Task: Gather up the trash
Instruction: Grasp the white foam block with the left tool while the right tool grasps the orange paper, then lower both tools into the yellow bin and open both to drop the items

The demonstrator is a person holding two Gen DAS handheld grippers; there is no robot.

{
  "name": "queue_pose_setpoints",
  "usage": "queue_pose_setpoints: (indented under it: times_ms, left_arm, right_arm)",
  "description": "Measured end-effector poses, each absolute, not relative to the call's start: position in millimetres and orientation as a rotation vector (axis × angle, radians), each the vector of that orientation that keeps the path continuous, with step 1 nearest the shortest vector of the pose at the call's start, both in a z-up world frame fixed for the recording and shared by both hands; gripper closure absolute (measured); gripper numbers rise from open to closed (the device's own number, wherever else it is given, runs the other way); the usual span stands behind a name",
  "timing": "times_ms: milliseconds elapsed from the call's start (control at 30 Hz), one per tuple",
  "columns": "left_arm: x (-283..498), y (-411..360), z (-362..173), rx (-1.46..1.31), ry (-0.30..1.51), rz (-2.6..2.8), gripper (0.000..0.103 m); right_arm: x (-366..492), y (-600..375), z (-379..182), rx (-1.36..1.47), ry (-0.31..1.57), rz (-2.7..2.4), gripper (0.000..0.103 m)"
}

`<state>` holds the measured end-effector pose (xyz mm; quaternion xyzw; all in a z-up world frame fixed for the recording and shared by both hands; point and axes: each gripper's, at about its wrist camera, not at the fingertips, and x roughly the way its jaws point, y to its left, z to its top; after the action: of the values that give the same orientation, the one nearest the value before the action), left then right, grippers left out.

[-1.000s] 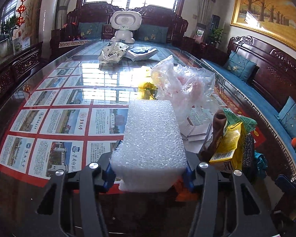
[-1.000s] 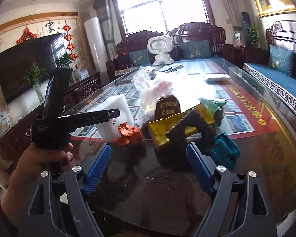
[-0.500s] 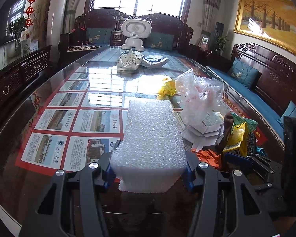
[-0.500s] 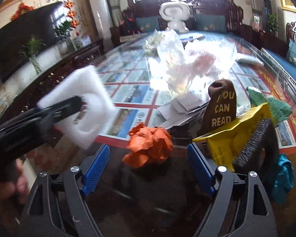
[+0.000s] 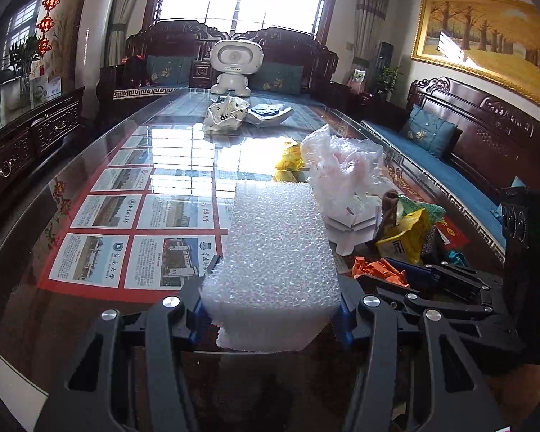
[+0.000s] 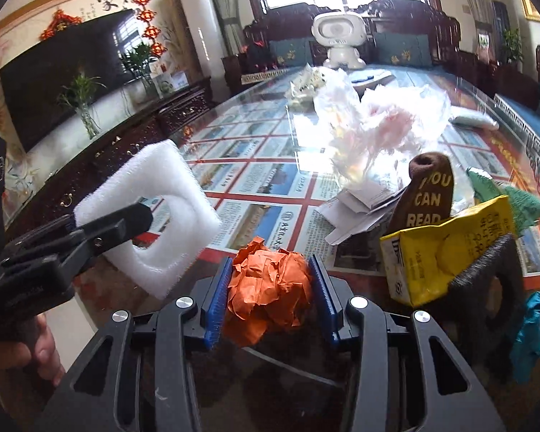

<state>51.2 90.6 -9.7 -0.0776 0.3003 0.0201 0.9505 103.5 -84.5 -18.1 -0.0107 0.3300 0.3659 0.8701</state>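
Closing from either side, the right gripper (image 6: 268,297) has the crumpled orange paper ball (image 6: 268,297) squarely between its blue pads, which have just narrowed to touch it on the glass table (image 6: 255,176), while the left gripper (image 5: 270,311) stays clamped on the white foam block (image 5: 273,252), whose long axis runs straight ahead of its fingers.

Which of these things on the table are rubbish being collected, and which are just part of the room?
Part of the job:
- white foam block, clamped in the left gripper
- orange paper ball, between the right gripper's jaws, which have just been closing
- yellow carton
- clear plastic bag

Just lying about:
- white toy robot
- television
- framed painting
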Motion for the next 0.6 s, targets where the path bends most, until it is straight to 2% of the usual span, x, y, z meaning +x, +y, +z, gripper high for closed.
queue_pose_setpoints:
  times_ms: [300, 600]
  left_arm:
    - [-24.7, 57.9, -12.6, -0.098, 0.668, -0.082, 0.049]
    - [-103.1, 11.4, -61.2, -0.052, 0.830, -0.222, 0.049]
  right_arm:
    - [16.2, -138.6, 4.7, 0.009, 0.605, 0.787, 0.060]
    - [-67.1, -193.8, -44.5, 0.010, 0.721, 0.713, 0.060]
